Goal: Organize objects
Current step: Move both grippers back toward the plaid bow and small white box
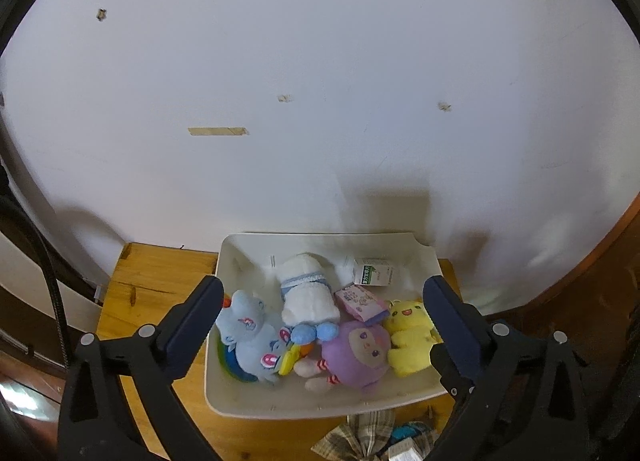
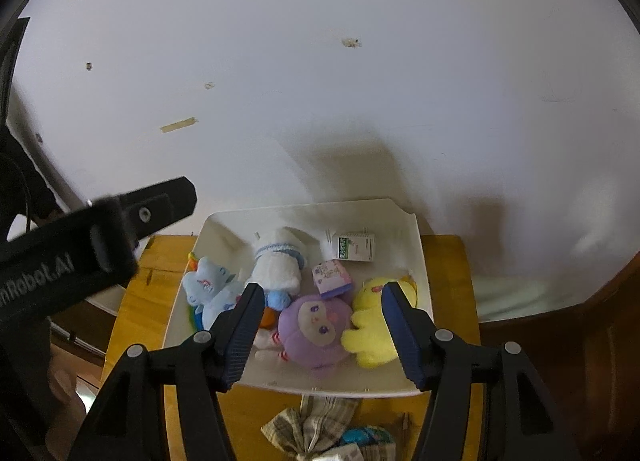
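Note:
A white bin (image 1: 320, 407) (image 2: 328, 385) stands on a small wooden table against the wall. In it lie a blue plush (image 1: 248, 337) (image 2: 210, 285), a white plush (image 1: 306, 293) (image 2: 278, 261), a purple plush (image 1: 360, 353) (image 2: 316, 325), a yellow plush (image 1: 408, 337) (image 2: 370, 325), a small green-and-white carton (image 1: 374, 271) (image 2: 356, 247) and a pink box (image 1: 360, 301) (image 2: 332, 275). My left gripper (image 1: 323, 287) hangs wide open above the bin and holds nothing. My right gripper (image 2: 322, 291) is open above the purple and yellow plushes, its pads touching neither.
A checked fabric pouch (image 1: 360, 433) (image 2: 316, 425) and a blue packet (image 1: 408, 431) (image 2: 366, 435) lie on the wooden table (image 1: 160, 281) in front of the bin. The left gripper's black body (image 2: 100, 237) crosses the right wrist view at left. A white wall (image 1: 320, 101) rises right behind.

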Demonstrator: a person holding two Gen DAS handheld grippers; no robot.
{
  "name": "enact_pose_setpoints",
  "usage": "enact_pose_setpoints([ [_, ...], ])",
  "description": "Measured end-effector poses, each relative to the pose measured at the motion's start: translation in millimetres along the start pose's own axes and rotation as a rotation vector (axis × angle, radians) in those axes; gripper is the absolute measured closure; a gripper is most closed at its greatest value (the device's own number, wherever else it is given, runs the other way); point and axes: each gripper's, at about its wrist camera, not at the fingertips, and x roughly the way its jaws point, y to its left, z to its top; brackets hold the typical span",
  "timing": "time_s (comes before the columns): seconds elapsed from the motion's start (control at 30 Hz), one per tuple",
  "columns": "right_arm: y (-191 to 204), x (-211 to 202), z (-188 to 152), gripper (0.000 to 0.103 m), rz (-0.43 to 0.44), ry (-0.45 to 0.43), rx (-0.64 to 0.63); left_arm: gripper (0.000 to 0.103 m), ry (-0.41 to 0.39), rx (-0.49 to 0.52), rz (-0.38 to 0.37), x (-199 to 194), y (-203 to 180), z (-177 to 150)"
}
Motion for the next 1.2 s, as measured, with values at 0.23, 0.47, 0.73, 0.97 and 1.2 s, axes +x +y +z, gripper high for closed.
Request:
enact_pose_setpoints([
  [0.23, 4, -43, -16, 0.041, -0.007, -0.041, -0.016, 0.001, -0.049, 0.010, -0.008, -49, 2, -7],
  [0.47, 13, -95, -36, 0.041, -0.023, -0.104, -0.060, 0.001, -0.097, 0.017, -0.031, -103, -1, -16],
  [0.73, 24, -143, -71, 0.041, -0.035, -0.162, -0.142, 0.001, -0.114, 0.035, -0.080, -146, -5, -37],
  [0.97, 33, -172, -96, 0.041, -0.061, -0.206, -0.222, 0.001, -0.152, -0.018, -0.137, -176, 0, -58],
  [1.2, 34, -171, -114, 0.041, -0.083, -0.219, -0.281, 0.001, -0.093, -0.128, -0.150, -173, 14, -88],
])
